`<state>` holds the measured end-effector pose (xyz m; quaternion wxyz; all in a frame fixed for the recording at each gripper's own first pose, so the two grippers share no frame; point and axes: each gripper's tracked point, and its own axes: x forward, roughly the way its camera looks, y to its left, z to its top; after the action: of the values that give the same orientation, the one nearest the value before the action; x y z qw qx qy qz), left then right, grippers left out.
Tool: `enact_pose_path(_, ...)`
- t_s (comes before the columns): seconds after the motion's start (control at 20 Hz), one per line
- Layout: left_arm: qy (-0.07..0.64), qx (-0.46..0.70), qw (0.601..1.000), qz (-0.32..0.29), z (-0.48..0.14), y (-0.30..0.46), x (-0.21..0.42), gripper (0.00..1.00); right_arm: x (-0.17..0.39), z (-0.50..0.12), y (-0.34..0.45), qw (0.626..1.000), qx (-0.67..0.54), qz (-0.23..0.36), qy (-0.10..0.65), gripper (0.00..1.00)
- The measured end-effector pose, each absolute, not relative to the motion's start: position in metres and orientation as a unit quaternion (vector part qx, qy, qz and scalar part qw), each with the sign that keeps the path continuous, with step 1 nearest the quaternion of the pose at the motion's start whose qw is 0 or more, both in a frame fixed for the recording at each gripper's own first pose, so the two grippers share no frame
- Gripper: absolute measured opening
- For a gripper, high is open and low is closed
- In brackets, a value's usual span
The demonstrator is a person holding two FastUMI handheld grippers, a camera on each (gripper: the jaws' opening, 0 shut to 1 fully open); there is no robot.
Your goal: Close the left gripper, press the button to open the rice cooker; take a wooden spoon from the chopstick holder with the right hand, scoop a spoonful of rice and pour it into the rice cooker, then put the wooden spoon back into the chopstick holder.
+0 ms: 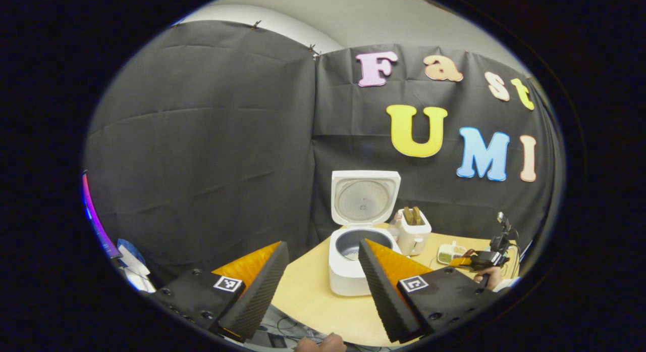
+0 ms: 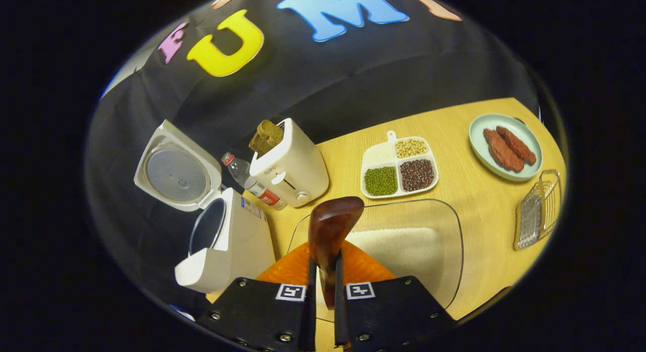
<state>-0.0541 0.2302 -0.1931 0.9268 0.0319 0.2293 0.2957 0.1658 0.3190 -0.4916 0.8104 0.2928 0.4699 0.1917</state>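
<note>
While the rice cooker (image 2: 222, 241) is standing with its lid already up, the right gripper (image 2: 323, 291) is pinching the wooden spoon (image 2: 333, 231) by the handle, both fingers pressing on it, with the bowl of the spoon hanging above the clear dish of rice (image 2: 404, 251), just beside the cooker. To do the scoop well, I think the spoon should be dipping into the deep part of the white rice and coming up level, so that no grains are falling on the way to the pot. The left gripper (image 1: 323, 271) is waiting in front of the cooker with its fingers spread and holding nothing. Behind the cooker, the toaster (image 2: 290, 162) and a bottle (image 2: 250, 183) are standing on the pale wooden table (image 2: 469, 190); further from it are lying a divided tray of beans (image 2: 398, 167), a plate (image 2: 504, 147) and a wire rack (image 2: 537, 210).
</note>
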Motion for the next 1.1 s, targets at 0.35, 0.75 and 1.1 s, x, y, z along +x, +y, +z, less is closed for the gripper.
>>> enact_pose_path(0.35,0.228,0.047,0.927,0.293,-0.185,0.227,-0.053,0.94,0.171,-0.497,0.294,0.768,0.409,0.157,0.467,0.15)
enact_pose_path(0.75,0.217,0.047,0.933,0.284,-0.18,0.217,-0.047,0.94,0.192,-0.435,0.274,0.768,0.447,0.179,0.422,0.15)
enact_pose_path(1.1,0.21,0.045,0.929,0.302,-0.172,0.224,-0.061,0.94,0.208,-0.36,0.32,0.752,0.48,0.234,0.387,0.14)
